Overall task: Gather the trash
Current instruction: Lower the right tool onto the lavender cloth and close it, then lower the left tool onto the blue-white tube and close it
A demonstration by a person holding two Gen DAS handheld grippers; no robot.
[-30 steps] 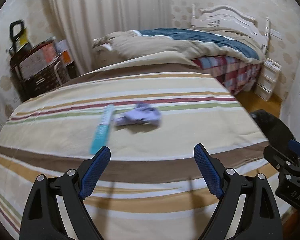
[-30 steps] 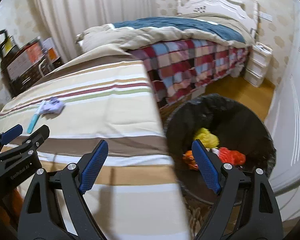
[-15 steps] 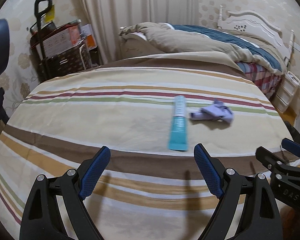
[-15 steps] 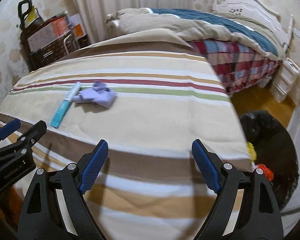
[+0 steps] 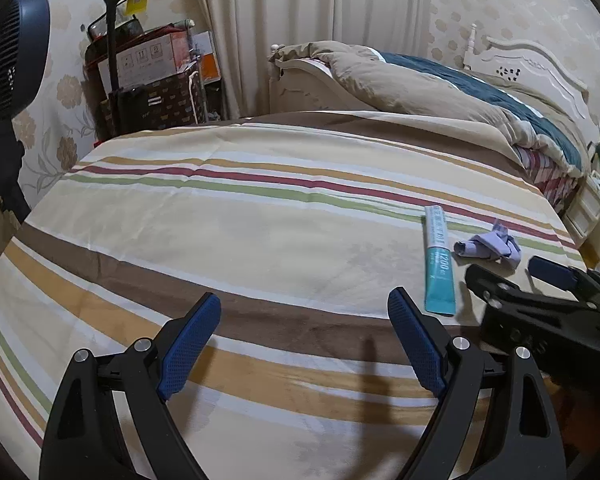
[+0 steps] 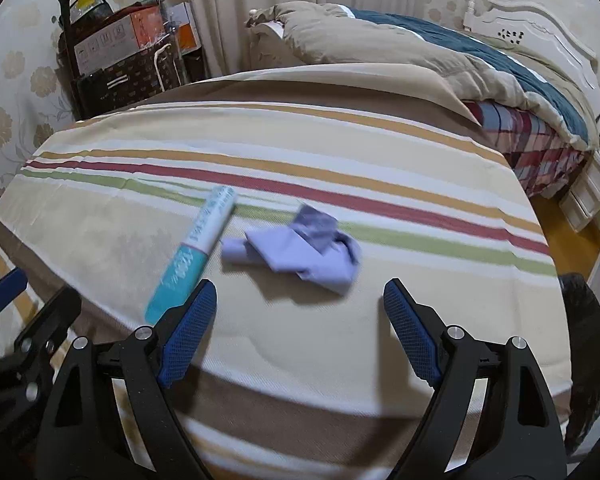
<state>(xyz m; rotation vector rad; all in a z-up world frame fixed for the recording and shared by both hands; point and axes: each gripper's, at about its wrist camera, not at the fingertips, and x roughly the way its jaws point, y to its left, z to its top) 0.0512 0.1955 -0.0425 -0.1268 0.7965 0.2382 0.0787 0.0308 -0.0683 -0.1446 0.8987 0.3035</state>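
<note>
A wide striped bedspread point(image 5: 228, 216) is lying flat over the near surface, its cream ground crossed by brown, ochre, red and green bands, and it is filling most of both views. Behind it a bed with a white carved headboard point(image 5: 536, 60) is carrying a rumpled beige and dark blue duvet point(image 6: 400, 44) over a checked cover. Pale curtains point(image 5: 312, 20) are hanging along the back wall, and a cluster of boxes and bags point(image 5: 148, 76) is standing in the corner to their left, with a dark fan point(image 5: 8, 56) looming at the left edge. At the right edge of the right wrist view, the rim of a black-lined bin point(image 6: 588, 344) is showing beside the spread.

The left gripper point(image 5: 304, 328) is hovering over a bare stretch of the stripes, its blue-padded jaws standing wide apart and holding nothing. The right gripper point(image 6: 298, 312) is hanging to its right, jaws equally wide and empty, pointing down toward the trash.

A teal and white tube point(image 6: 194, 260) is lying on the spread, its teal end reaching close to the right gripper's left finger. Just beside the tube, a crumpled lavender piece of paper or cloth point(image 6: 296, 250) is resting between and slightly ahead of the right gripper's fingertips, untouched by either pad. In the right wrist view both pieces are looking slightly blurred.
</note>
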